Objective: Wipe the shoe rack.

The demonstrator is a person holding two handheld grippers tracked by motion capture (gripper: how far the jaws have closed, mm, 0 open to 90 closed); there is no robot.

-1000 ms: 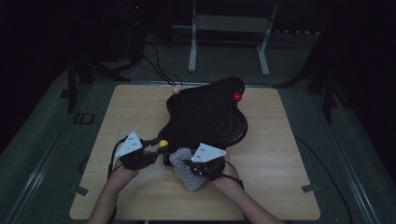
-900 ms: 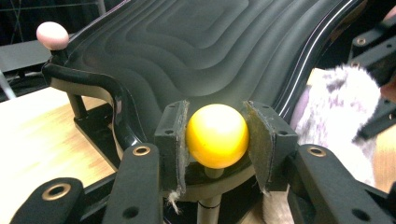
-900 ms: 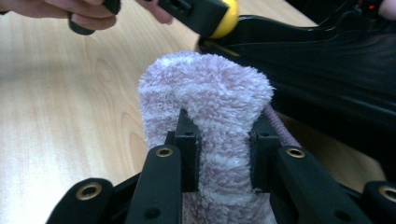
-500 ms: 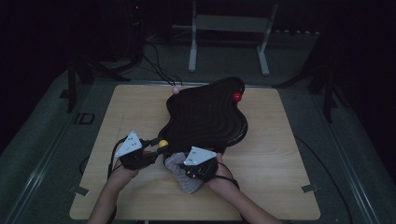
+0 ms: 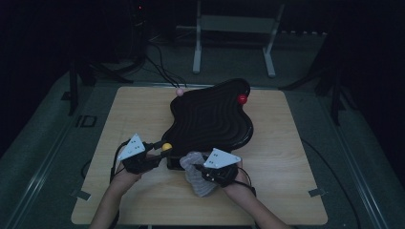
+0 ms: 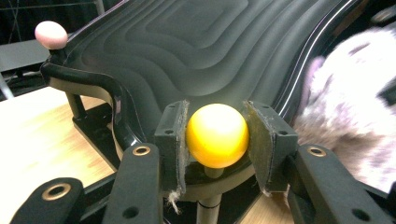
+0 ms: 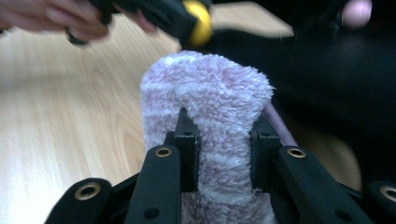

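Observation:
A black wavy tray (image 5: 210, 119) stands on short posts on the wooden table (image 5: 124, 114). It carries ball knobs: a yellow one (image 5: 166, 147) at its near-left corner, a pink one (image 5: 179, 91) at the far left, a red one (image 5: 242, 98) at the far right. My left gripper (image 5: 160, 149) is shut on the yellow knob (image 6: 217, 135), its pads pressing both sides. My right gripper (image 5: 195, 164) is shut on a fluffy pale-pink cloth (image 7: 205, 116), held against the tray's near edge. That cloth (image 6: 350, 116) lies just right of the yellow knob.
A hand (image 7: 70, 21) holding the left gripper lies beyond the cloth in the right gripper view. Cables (image 5: 157, 67) and a grey stand (image 5: 234, 28) lie on the floor behind the table. Bare wood lies left and right of the tray.
The right gripper with the cloth has shifted a little to the left along the tray's near edge. The left gripper has stayed on the yellow knob.

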